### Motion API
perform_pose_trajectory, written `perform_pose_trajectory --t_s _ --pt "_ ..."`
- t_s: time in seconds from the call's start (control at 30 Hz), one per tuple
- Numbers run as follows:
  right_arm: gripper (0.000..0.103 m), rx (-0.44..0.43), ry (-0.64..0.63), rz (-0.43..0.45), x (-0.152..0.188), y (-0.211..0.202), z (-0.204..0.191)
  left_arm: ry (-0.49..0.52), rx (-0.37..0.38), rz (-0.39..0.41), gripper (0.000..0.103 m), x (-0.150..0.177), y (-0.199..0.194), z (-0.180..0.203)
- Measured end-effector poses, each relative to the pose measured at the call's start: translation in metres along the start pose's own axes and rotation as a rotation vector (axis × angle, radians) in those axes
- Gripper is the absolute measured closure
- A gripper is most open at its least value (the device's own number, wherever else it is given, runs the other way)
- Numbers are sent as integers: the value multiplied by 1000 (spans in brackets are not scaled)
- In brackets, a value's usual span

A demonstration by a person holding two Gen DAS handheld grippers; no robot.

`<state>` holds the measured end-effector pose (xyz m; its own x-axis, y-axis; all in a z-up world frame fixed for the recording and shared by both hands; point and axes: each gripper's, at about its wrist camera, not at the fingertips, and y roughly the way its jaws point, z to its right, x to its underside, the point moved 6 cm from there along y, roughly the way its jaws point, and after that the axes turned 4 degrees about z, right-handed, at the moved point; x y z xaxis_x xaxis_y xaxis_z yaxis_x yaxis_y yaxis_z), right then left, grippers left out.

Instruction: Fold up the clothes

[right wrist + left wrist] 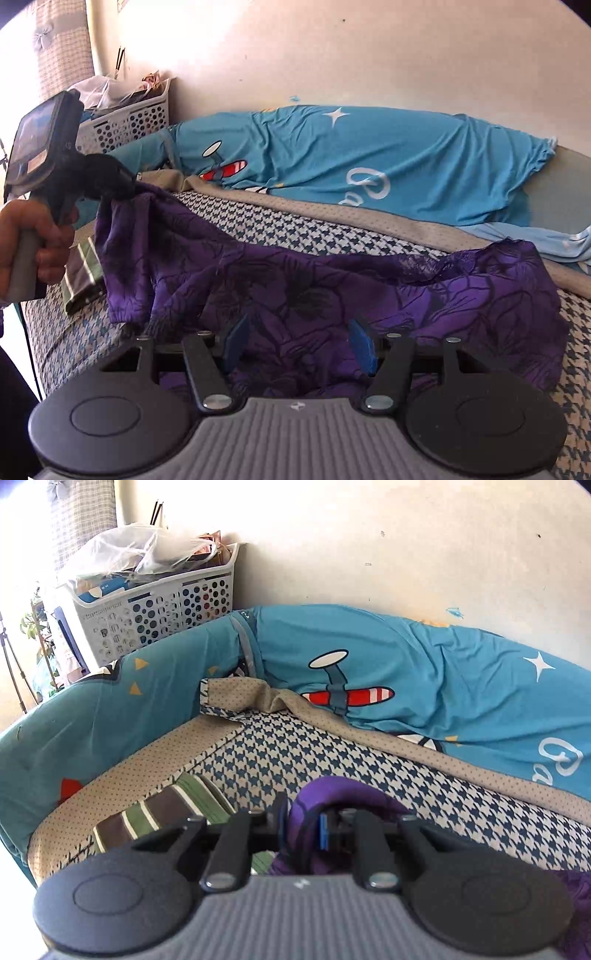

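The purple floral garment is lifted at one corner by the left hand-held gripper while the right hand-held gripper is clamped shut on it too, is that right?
Not quite: the right wrist view shows the right hand-held gripper open over the purple floral garment, gripping nothing. The left hand-held gripper does lift a corner.

Bare houndstooth bed cover (332,753) lies open ahead; a blue cartoon-print padded bumper (424,672) walls it behind, folded striped cloth (166,812) at left.
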<state>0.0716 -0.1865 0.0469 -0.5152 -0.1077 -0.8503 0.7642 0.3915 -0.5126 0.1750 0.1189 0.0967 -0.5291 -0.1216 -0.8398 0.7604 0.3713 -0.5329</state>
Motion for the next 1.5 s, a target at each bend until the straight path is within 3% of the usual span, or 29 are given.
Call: perform_pose_trajectory --t_s 0.13,0.4,0.57,0.63,0.73,0.77,0.87,0.93,1.0,1.1,1.23,1.5 --pt "44 -49 19 -18 2 18 -14 -7 12 -3 89 0 4 -3" --pt "44 -76 -53 -72 7 60 -49 28 -34 92 88 -9 5 -3" --pt "44 -46 -75 -84 10 88 -63 -12 -48 82 88 -15 15 -12" --pt "45 -17 -53 -81 10 98 -64 -7 -65 78 83 -14 18 -13" --pt "72 -24 17 -60 7 104 -59 43 -101 33 69 -7 28 -12" --pt "88 -25 28 -59 5 104 -58 61 -97 28 69 -5 29 -10" --pt "94 12 29 -38 3 100 -56 110 -92 60 62 -4 22 -3" --pt "95 33 37 -22 0 96 -53 102 -62 81 50 -6 14 -1" --pt "95 47 47 -9 -2 90 -50 91 -26 85 49 -6 8 2" --pt "95 72 63 16 -6 81 -44 94 -36 97 47 -7 3 5" --pt "96 122 93 61 -15 64 -30 96 -7 99 31 -3 -3 12" --pt "96 298 183 130 -26 20 26 154 184 26 31 21 -13 49"
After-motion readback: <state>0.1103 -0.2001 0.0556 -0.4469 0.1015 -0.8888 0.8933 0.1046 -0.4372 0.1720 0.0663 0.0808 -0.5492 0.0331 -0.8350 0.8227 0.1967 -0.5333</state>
